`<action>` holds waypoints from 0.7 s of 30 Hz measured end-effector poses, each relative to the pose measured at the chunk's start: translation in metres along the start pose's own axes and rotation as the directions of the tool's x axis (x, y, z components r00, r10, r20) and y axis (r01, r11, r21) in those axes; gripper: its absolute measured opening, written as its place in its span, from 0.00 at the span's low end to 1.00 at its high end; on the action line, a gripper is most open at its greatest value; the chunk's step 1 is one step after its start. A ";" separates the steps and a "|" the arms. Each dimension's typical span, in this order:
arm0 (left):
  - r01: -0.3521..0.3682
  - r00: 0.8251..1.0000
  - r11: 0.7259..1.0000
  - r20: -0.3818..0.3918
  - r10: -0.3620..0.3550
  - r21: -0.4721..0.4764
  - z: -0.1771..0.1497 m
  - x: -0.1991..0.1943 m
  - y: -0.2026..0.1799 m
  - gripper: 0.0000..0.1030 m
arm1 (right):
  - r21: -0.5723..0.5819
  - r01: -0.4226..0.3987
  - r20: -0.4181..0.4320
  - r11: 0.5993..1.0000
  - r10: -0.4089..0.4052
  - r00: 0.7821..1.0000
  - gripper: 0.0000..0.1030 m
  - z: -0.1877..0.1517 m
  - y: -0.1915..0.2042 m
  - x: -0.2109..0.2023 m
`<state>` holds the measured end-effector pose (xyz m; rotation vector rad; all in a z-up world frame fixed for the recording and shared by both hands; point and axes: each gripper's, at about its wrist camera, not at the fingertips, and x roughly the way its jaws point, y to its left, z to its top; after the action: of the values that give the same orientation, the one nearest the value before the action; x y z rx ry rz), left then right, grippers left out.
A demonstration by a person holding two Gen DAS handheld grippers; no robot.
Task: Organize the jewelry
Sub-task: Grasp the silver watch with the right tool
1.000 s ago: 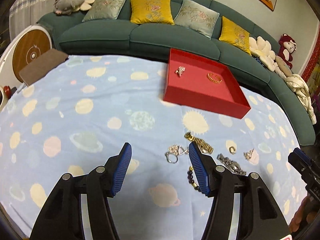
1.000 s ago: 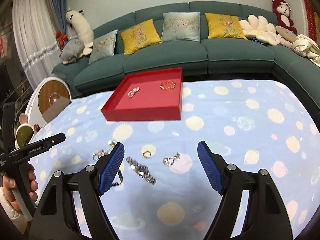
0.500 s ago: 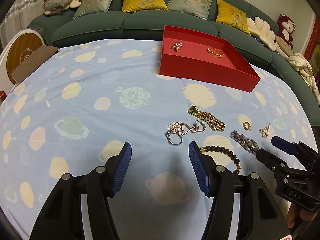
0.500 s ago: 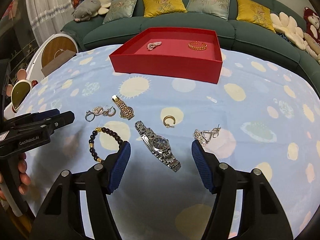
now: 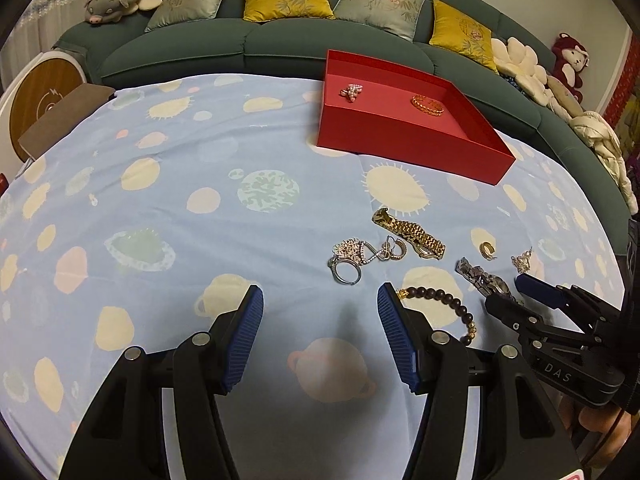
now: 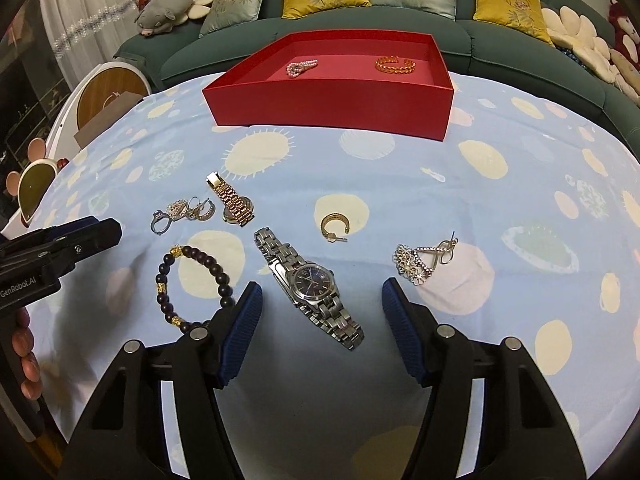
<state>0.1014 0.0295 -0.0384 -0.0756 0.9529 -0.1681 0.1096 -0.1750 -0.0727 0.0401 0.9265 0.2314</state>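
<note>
Flat on cloth: silver watch (image 6: 310, 286), blue dial, link band.

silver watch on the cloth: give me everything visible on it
The silver watch looks like steel: round case, dark blue dial, linked metal band stretched out straight both ways. It lies flat and face up on the blue planet-print cloth, running diagonally, touching no other jewelry. It lies between the open right tongs, whose blue pads do not touch it; they have just been closing.

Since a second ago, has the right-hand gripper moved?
Yes. The right gripper has come down, jaws closing, toward the silver watch; the red tray looms nearer.
</note>
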 end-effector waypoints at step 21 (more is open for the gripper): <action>0.121 0.991 0.993 -0.067 -0.120 0.015 -0.012 0.016 -0.023 0.56 | 0.011 -0.019 0.012 1.000 0.019 1.000 0.07 -0.002 -0.001 -0.020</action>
<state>0.0978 0.0043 -0.0549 -0.1107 1.0125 -0.2924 0.0966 -0.1807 -0.0589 0.0603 0.9159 0.2434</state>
